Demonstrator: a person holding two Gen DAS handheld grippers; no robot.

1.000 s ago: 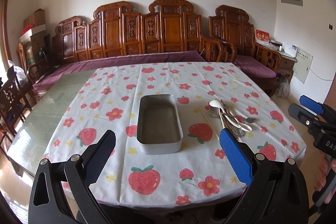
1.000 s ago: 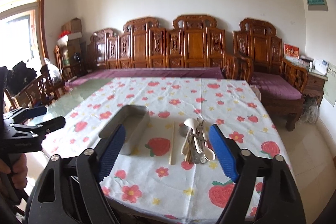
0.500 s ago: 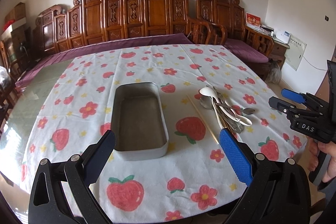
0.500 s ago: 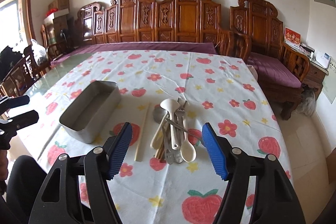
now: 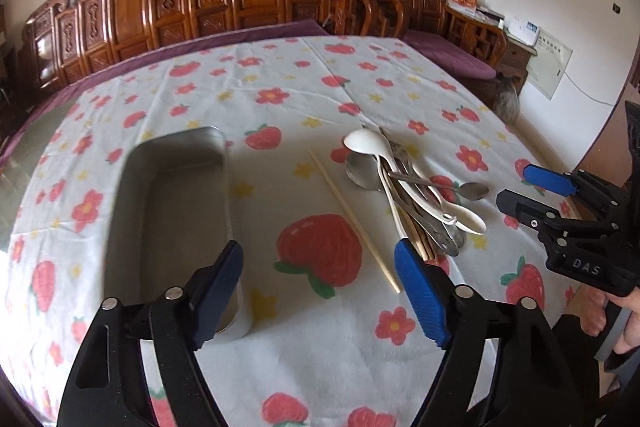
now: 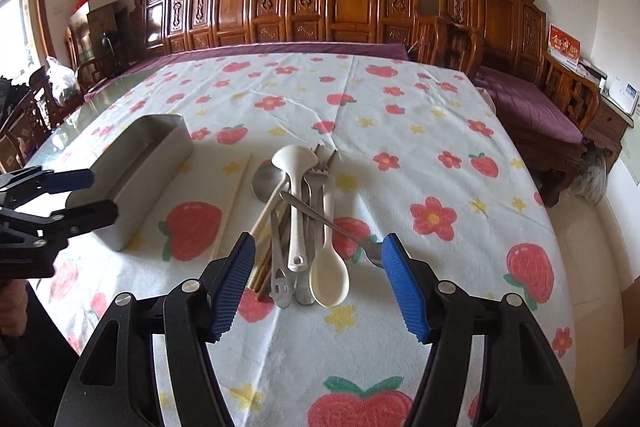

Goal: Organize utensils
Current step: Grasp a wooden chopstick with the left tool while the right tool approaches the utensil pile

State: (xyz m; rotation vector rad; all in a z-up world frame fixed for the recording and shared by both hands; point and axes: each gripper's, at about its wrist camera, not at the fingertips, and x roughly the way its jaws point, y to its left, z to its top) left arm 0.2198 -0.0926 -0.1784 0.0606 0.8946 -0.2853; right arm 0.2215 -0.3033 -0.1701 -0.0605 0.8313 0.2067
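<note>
Metal tin [image 5: 168, 211] sits empty on the surface, utensil pile [image 6: 304, 223] just beside it. Both jaws have just been closing, nothing between them: right hand-held gripper [image 6: 318, 279] and left hand-held gripper [image 5: 318, 279] still fairly wide. I'd pinch one handle, not the tangle.

Left gripper [image 5: 318, 287] finger hiding near corner of metal tray [image 5: 172, 195]; tray's left rim blurring. Utensil pile [image 6: 304, 223] overlapping, lower handles covered, count unclear. Right gripper [image 6: 318, 281] finger masking chopstick ends [image 6: 262, 273]. Hand [image 5: 630, 323] getting cut off by right edge. Wall notice [image 5: 549, 65] text too small.
</note>
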